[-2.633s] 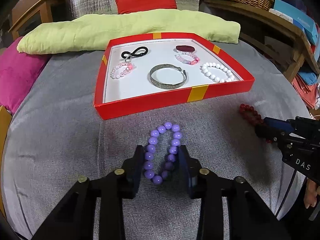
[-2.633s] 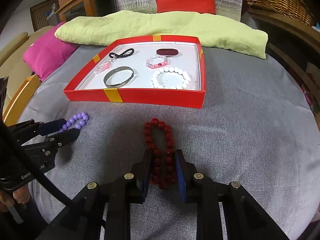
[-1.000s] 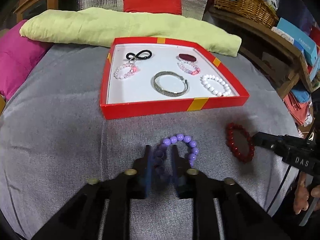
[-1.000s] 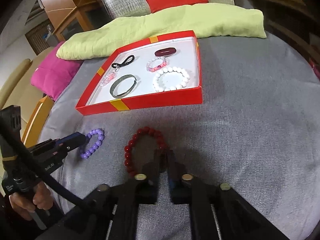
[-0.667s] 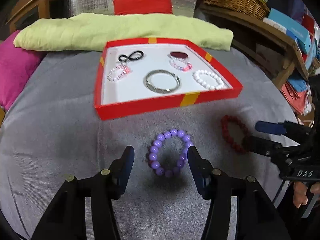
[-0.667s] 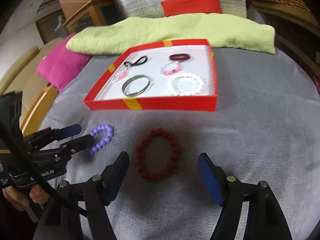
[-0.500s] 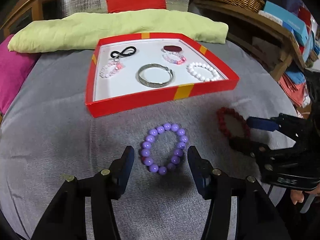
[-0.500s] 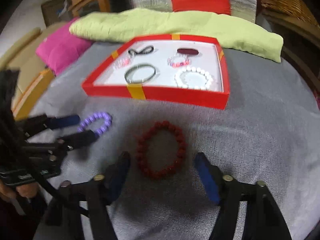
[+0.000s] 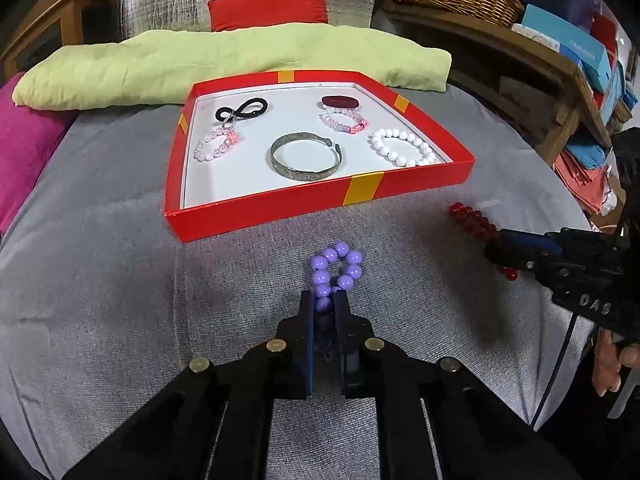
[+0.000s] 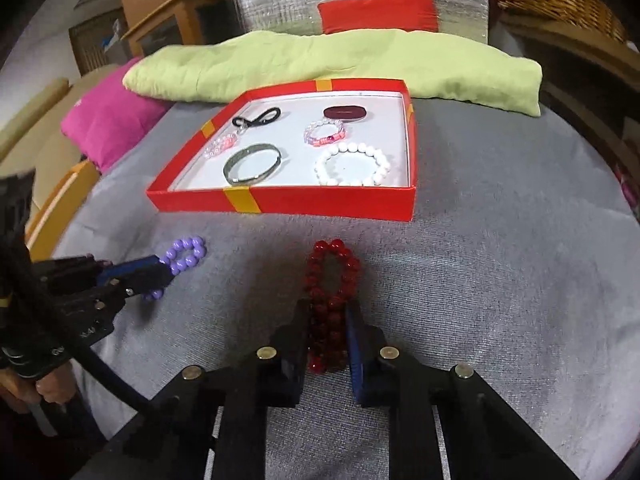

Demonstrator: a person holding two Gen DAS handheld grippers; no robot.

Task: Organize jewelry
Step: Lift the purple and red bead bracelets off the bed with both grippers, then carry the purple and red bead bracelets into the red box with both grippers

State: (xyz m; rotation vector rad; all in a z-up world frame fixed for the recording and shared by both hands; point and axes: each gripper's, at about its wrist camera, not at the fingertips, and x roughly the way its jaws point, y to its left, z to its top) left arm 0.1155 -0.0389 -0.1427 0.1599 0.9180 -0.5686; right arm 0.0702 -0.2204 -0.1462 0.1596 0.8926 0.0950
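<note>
Red tray (image 9: pixel 408 190), low cardboard walls with yellow tape marks, sits mid-surface on the grey textured cloth (image 9: pixel 100 280); its near wall is a short way beyond both bracelets, with a bare strip of cloth between. Cloth stays bare out to the left edge and, in the right wrist view, wide to the right of the tray (image 10: pixel 328 204). Far edge is blocked by the lime-green cushion (image 9: pixel 200 64); magenta cushion (image 9: pixel 20 140) at far left. White tray floor holds a black cord loop (image 9: pixel 242 109), two pink bead bracelets (image 9: pixel 218 146) (image 9: pixel 344 120), a dark red oval piece (image 9: pixel 340 101), an open metal cuff (image 9: pixel 306 156) and a white bead bracelet (image 9: pixel 402 147), all apart; bare floor at the near left corner. Left gripper (image 9: pixel 324 305) is clamped on the purple bead bracelet (image 9: pixel 338 266), glossy round beads, ring squashed to a narrow loop poking forward of the tips. Right gripper (image 10: pixel 328 312) is pinched on the dark red bead bracelet (image 10: pixel 332 268), likewise flattened to a long oval. Both bracelets lie on the cloth in front of the tray, well apart from each other. Versus 0.5 s ago: both jaws were wide apart then, bracelets lying round and free between them; now closed on them.
</note>
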